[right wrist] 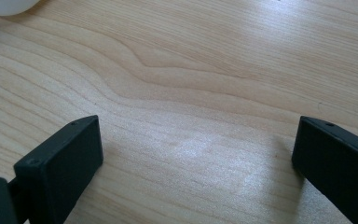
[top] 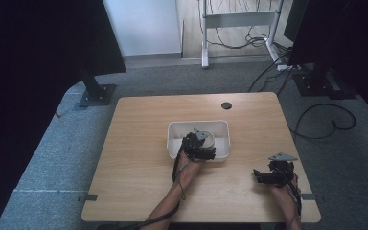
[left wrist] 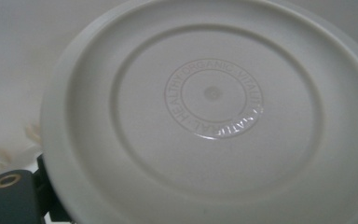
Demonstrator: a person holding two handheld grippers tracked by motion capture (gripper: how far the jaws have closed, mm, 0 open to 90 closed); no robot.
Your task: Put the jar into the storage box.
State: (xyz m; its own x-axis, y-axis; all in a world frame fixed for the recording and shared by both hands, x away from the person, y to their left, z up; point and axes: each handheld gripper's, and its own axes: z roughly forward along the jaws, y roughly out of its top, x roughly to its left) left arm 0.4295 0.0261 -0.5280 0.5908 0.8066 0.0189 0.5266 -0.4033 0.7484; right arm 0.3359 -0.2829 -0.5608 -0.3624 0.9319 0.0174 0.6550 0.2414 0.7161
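Bench [top: 139, 158] lies bare around the white bin [top: 224, 143]; left claw [top: 199, 146] grips a round lid [left wrist: 214, 116] there, face toward its camera; right claw [top: 268, 175] hovers spread.

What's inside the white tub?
A round white dish sits in the tub, with the left gripper over it. Anything under the dish is hidden.

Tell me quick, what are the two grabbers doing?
Left gripper: over the white bin, close against a round white lid; cannot tell if it grips.
Right gripper: jaws wide open, holding nothing, above the wooden table.
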